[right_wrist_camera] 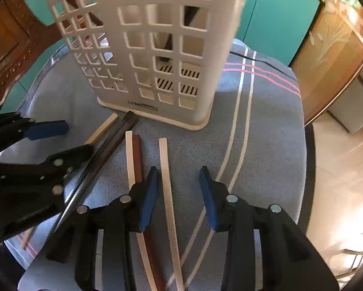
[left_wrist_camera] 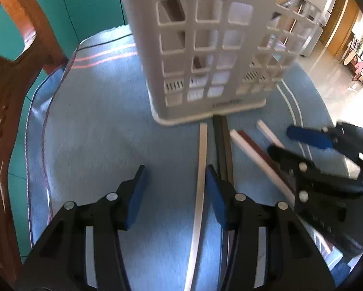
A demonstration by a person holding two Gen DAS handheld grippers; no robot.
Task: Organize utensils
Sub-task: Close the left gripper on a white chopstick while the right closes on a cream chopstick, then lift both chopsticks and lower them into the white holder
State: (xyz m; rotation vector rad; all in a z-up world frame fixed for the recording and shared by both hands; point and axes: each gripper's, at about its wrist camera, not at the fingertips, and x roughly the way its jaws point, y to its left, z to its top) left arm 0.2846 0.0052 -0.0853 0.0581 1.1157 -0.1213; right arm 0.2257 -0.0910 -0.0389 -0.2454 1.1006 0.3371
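Left claw (left_wrist_camera: 175,194) half open and empty, pale stick (left_wrist_camera: 200,181) lying lengthwise between its jaws toward the white basket (left_wrist_camera: 205,48) at top centre; right claw (right_wrist_camera: 179,196) likewise open over a white stick (right_wrist_camera: 168,189), gripping nothing.

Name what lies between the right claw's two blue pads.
In the right wrist view, one cream flat chopstick lies on the blue towel between the right claw pads, nearer the left pad; neither pad visibly presses it.
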